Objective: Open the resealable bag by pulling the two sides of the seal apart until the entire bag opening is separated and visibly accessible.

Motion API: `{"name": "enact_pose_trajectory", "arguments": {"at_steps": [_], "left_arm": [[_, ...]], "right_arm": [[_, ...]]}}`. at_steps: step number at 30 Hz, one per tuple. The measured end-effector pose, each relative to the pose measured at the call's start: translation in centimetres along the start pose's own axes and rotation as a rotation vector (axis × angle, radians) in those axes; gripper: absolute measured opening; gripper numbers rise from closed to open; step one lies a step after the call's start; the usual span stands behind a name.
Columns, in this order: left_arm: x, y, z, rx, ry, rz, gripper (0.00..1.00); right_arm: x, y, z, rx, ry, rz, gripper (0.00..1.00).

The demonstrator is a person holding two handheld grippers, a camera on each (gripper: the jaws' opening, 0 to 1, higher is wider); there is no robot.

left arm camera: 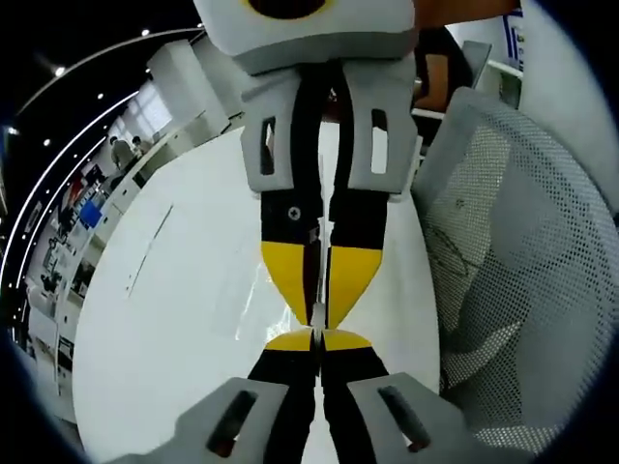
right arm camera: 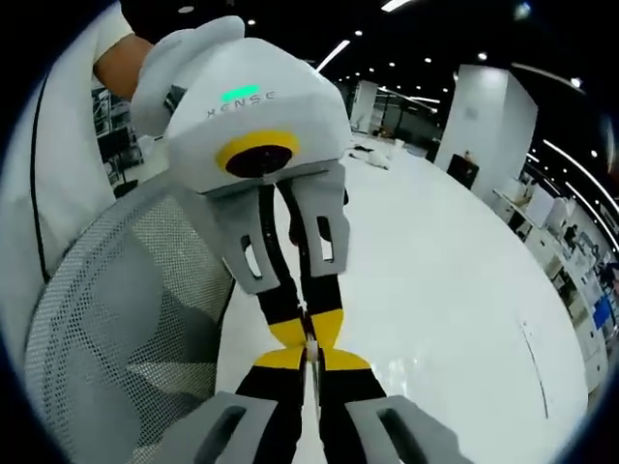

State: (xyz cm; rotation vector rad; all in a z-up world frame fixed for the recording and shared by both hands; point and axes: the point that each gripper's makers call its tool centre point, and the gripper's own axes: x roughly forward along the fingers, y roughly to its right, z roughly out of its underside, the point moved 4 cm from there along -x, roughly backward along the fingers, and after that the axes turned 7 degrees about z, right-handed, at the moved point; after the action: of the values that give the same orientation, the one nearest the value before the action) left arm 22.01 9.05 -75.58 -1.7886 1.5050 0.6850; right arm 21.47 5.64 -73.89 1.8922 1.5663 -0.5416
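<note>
Here, both hand-held grippers (left arm camera: 316,340) (right arm camera: 310,350) pinching bag (left arm camera: 253,300)

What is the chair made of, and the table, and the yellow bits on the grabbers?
Chair: looks like grey woven mesh, dotted with tiny holes.
Table: smooth, glossy white; lights reflect in it, maybe laminate.
Yellow pads: matte, probably rubber or plastic; hard to tell.

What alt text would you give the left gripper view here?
Two black-and-yellow grippers meet tip to tip over a white table: the left gripper rising from below, the right gripper reaching down from above, both shut on a thin clear plastic bag edge. A grey mesh chair stands beside the table.
</note>
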Motion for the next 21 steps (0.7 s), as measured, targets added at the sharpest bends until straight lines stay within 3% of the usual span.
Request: {"name": "enact_pose_trajectory", "arguments": {"at_steps": [3,5,7,13,19,21], "left_arm": [[0.0,0.2,0.2,-0.015,0.001,0.005,0.0],[0.1,0.1,0.3,0.016,0.002,-0.005,0.0],[0.2,0.2,0.5,-0.041,0.024,-0.001,0.0],[-0.1,0.0,0.6,-0.064,0.04,0.003,0.0],[0.0,0.1,0.7,-0.027,0.034,0.009,0.0],[0.0,0.4,0.8,-0.049,0.036,0.032,0.0]], "right_arm": [[0.1,-0.3,0.2,0.004,-0.006,-0.008,0.0],[0.1,-0.2,0.4,0.031,-0.018,-0.001,0.0],[0.2,-0.3,0.6,0.037,-0.025,-0.008,0.0],[0.0,-0.2,1.4,0.062,-0.044,-0.005,0.0],[0.1,-0.4,1.3,0.072,-0.056,-0.003,0.0],[0.1,-0.4,1.2,0.079,-0.056,-0.005,0.0]]}}
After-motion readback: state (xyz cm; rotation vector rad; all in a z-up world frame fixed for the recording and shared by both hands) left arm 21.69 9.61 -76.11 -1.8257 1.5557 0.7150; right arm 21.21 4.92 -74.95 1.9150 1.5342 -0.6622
